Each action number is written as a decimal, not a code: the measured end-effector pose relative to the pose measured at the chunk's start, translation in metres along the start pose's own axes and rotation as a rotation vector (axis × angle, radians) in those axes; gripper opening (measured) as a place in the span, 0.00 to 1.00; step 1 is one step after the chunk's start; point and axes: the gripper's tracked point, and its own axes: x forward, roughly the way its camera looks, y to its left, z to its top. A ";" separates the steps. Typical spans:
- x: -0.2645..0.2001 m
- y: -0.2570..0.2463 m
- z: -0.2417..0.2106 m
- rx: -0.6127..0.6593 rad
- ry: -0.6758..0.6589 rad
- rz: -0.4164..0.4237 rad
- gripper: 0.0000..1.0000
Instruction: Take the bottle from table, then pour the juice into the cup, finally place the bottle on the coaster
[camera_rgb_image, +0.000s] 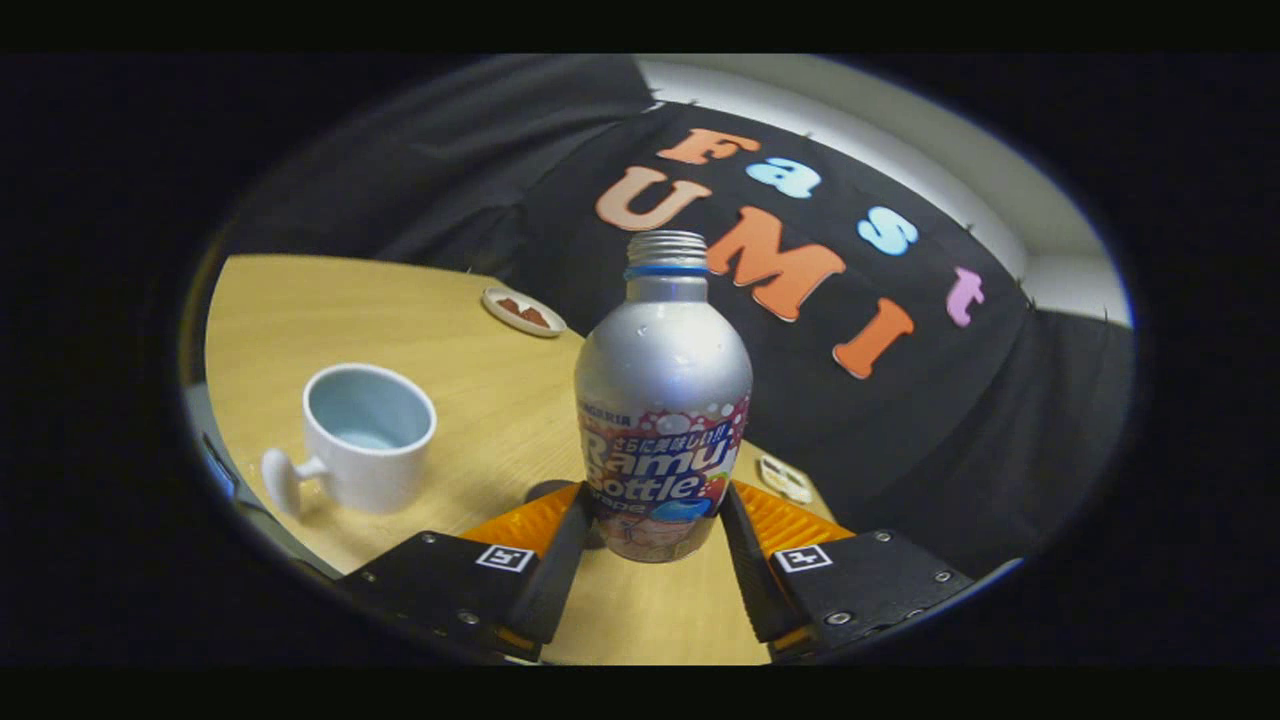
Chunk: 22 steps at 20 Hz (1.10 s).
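Note:
A silver bottle (662, 400) with a colourful label and an open threaded neck stands upright between my fingers. Both fingers press on its lower sides, so my gripper (655, 520) is shut on the bottle. Its base is close over the wooden table (470, 340); I cannot tell whether it touches. A white cup (365, 438) with a pale blue inside stands upright left of the bottle, handle turned toward me. Some pale liquid seems to lie in its bottom. A small white patterned square (785, 478), perhaps the coaster, lies just beyond the right finger near the table's edge.
A small round dish (523, 310) holding brown pieces sits at the table's far side, beyond the cup and bottle. The black cloth wall hangs close behind the table. The table's edge runs near my right finger and behind the cup.

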 end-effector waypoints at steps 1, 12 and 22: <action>0.007 0.007 -0.005 0.103 0.009 0.021 0.73; 0.054 0.040 -0.046 0.375 0.140 0.099 0.76; 0.048 0.028 -0.048 0.383 0.145 0.093 0.84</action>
